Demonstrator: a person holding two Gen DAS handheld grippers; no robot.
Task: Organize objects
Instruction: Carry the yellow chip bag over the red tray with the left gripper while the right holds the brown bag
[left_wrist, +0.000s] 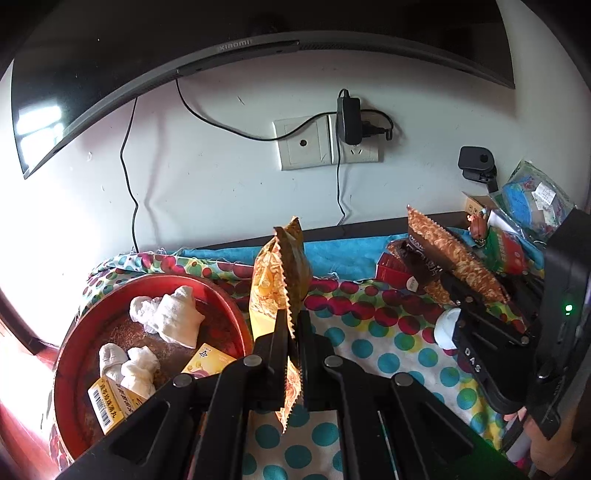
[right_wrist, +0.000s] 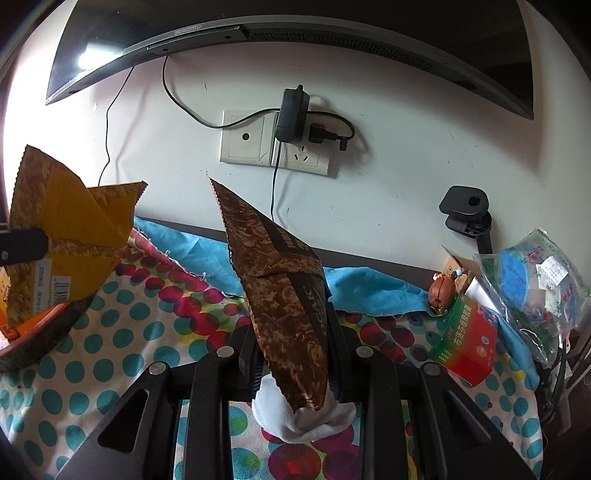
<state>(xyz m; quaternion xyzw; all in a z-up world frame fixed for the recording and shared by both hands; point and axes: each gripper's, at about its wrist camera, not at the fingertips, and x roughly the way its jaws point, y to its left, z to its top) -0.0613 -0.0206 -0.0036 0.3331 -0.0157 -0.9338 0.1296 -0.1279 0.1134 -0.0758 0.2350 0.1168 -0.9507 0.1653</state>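
Matte black plastic left gripper (left_wrist: 293, 325) and right gripper (right_wrist: 291, 354): angular linkage arms, silver round pivot screws, white "DAS" lettering, green LED, bare skin below.

My left wrist camera looks forward, low and close over the polka-dot cloth (left_wrist: 388, 332), toward the far white wall with its cream socket plate (left_wrist: 325, 142); the round red tin tray (left_wrist: 74, 354) sits near left. My right wrist camera faces the same wall from further right, sharing that socket plate (right_wrist: 273, 142), the cloth (right_wrist: 122, 332) and the dark curved monitor (right_wrist: 332, 22).
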